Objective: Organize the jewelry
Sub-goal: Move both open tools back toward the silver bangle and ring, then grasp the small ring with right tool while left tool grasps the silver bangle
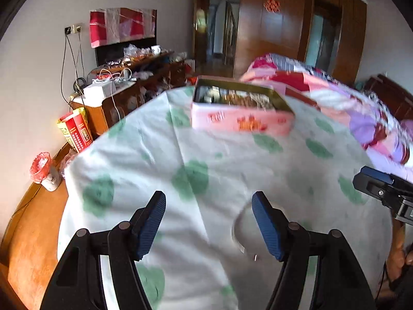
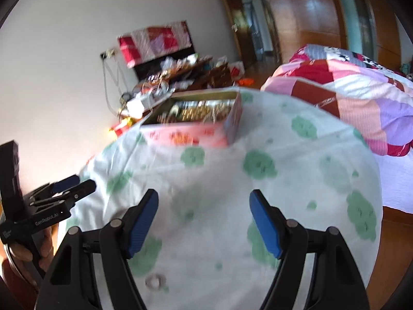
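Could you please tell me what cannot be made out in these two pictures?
- Pink tin contents: both views, motion blur.
- Ring on cloth: right wrist view, blurred and small.
- Thin bangle beside the left claw: left wrist view, blurred, partly behind a finger.

Left gripper hanging open over the table, nothing in it

Pink tin of jewelry sits upper centre on the green-spotted cloth; a thin bangle lies blurry at lower centre, right gripper poking in at the right edge.
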The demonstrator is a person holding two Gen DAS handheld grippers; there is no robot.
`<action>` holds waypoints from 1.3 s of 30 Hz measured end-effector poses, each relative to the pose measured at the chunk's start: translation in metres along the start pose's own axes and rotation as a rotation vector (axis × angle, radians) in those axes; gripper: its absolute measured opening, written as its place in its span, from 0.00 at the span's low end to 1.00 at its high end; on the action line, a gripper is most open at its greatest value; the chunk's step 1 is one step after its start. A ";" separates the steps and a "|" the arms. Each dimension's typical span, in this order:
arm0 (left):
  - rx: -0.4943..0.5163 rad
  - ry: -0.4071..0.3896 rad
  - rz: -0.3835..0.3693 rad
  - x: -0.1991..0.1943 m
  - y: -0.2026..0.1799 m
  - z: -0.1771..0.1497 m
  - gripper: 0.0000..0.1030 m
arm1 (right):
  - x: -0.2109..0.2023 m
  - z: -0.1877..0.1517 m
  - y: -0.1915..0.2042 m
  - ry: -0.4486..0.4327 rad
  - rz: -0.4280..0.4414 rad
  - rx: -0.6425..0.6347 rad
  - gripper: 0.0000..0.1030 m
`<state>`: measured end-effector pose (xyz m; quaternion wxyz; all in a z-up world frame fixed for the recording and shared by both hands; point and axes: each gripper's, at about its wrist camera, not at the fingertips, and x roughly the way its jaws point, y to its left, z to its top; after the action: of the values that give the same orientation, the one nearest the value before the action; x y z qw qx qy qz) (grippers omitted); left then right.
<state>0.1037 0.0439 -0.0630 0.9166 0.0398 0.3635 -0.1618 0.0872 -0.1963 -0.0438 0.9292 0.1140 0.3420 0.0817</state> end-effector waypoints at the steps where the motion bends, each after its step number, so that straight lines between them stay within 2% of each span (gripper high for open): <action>1: 0.000 0.011 0.006 0.001 0.000 -0.005 0.67 | 0.000 -0.005 0.001 0.017 0.011 -0.009 0.71; 4: -0.039 0.050 -0.011 0.003 0.007 -0.018 0.67 | 0.002 -0.026 0.014 0.101 0.060 -0.068 0.54; 6: -0.071 0.070 -0.032 0.002 0.012 -0.023 0.67 | 0.006 -0.038 0.021 0.144 0.076 -0.097 0.49; 8: -0.083 0.077 -0.045 0.000 0.014 -0.027 0.67 | 0.012 -0.050 0.030 0.195 0.089 -0.125 0.39; 10: -0.076 0.076 -0.037 -0.004 0.014 -0.029 0.67 | 0.017 -0.059 0.037 0.225 0.087 -0.150 0.35; 17: -0.085 0.073 -0.041 -0.010 0.017 -0.035 0.67 | 0.019 -0.065 0.054 0.247 0.116 -0.183 0.34; 24: -0.079 0.067 -0.052 -0.012 0.014 -0.035 0.67 | 0.019 -0.074 0.072 0.238 0.053 -0.312 0.33; 27: -0.069 0.066 -0.057 -0.012 0.011 -0.034 0.67 | 0.021 -0.074 0.077 0.240 0.017 -0.382 0.22; 32: -0.055 0.079 -0.089 -0.007 0.006 -0.035 0.67 | 0.026 -0.058 0.054 0.249 0.048 -0.286 0.21; 33: -0.052 0.085 -0.103 -0.005 0.004 -0.035 0.67 | 0.024 -0.055 0.051 0.233 0.049 -0.270 0.17; 34: -0.050 0.089 -0.112 -0.002 0.002 -0.034 0.67 | 0.023 -0.052 0.048 0.221 0.057 -0.253 0.02; 39: -0.028 0.106 -0.147 0.007 -0.011 -0.027 0.67 | 0.023 -0.033 0.041 0.167 0.066 -0.211 0.02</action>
<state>0.0876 0.0368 -0.0874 0.8822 0.0088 0.4155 -0.2214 0.0799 -0.1468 -0.0714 0.9011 0.0199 0.4037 0.1569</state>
